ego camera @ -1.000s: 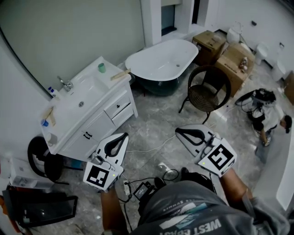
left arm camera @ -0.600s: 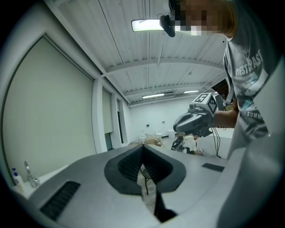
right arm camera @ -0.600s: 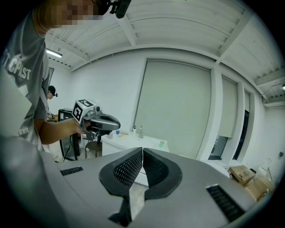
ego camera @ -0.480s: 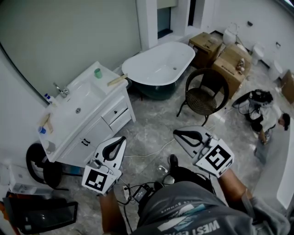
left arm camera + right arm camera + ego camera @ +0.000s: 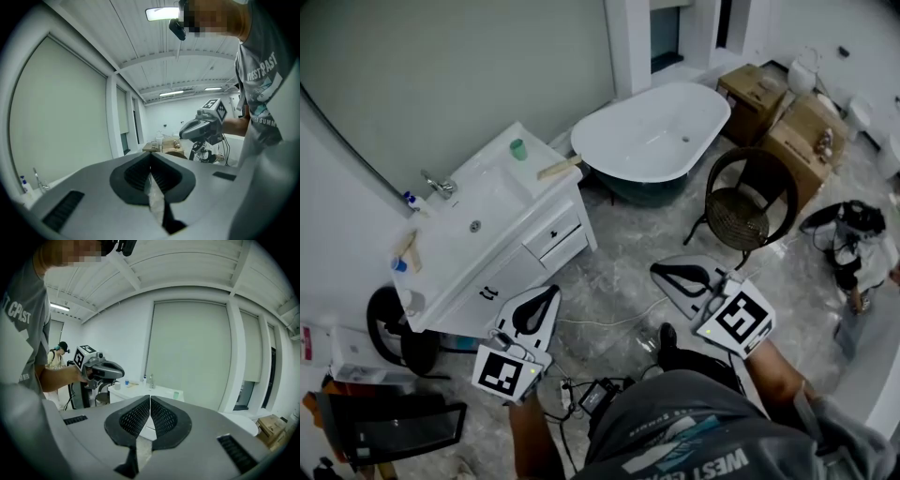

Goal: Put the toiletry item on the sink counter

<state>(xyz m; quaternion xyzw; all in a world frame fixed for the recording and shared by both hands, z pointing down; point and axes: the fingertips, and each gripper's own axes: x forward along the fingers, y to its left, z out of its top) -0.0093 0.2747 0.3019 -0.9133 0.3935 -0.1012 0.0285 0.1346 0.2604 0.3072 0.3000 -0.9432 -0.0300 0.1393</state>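
The left hand-held gripper (image 5: 555,291) has its jaws together. In its own view the tips meet, and the pale wedge in the slot behind them reads as grey floor, not a held thing. The right hand-held gripper (image 5: 656,272) is closed too, pads meeting with nothing between them.

Neither carries a toiletry item, and I cannot tell which item the task means. The only candidates in sight already sit on the sink surface (image 5: 525,187):
- a green cup (image 5: 517,148) and a pale wooden piece (image 5: 559,168) at its far right end
- a small bottle (image 5: 412,200) beside the tap (image 5: 439,183)
- a blue-capped thing (image 5: 398,265) at its near left end

That surface lies to the left of both hand-held grippers and farther off, apart from them. Its long axis runs from near left to far right. The left one is the nearer of the 2, close to the cabinet front below the drawers. The right one hangs over open floor (image 5: 619,248), between the cabinet and the chair (image 5: 741,206).

Both are held about level with a slight downward tilt. The left points far and a little right, and the right points left. Any reach to the surface looks likelier to fall to the left one. The bathtub (image 5: 675,131) stands beyond the surface's far right end.
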